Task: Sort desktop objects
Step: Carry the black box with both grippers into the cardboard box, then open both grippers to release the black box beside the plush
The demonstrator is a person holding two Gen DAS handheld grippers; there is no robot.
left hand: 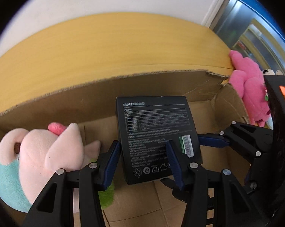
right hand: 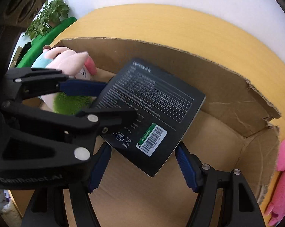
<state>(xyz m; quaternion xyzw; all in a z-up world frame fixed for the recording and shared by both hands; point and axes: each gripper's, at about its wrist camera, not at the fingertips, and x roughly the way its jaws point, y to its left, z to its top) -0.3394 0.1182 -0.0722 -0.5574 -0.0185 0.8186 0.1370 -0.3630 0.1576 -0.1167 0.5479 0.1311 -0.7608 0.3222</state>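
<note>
The left gripper (left hand: 144, 162) is clamped on the lower part of a flat black box (left hand: 157, 136), its blue-padded fingers (left hand: 112, 162) pressing the box's two side edges, so the box stands tilted above the open cardboard carton (left hand: 108, 102). From the right wrist view the same black box (right hand: 152, 109) hangs at a slant over the carton's floor, its white-barcoded label toward the camera. The right gripper (right hand: 142, 168) sits just below it with its jaws spread wide, the box's lower corner dipping between the two blue pads without either one touching it. In the left wrist view, the right gripper (left hand: 214, 139) reaches in from the right with one blue finger ending at the box's edge.

Inside the carton, to the left of the box, lies a pale pink plush toy (left hand: 48, 151) with a mint-coloured part and a green fuzzy patch under it; it rests against the carton's left side. A bright pink plush (left hand: 250, 90) leans just outside the carton's torn right corner.

The carton stands on a yellow wood-grain tabletop (left hand: 104, 47), which runs back to a white wall (left hand: 104, 0). A leafy potted plant (right hand: 48, 17) stands far left, a glazed window (left hand: 255, 32) far right
</note>
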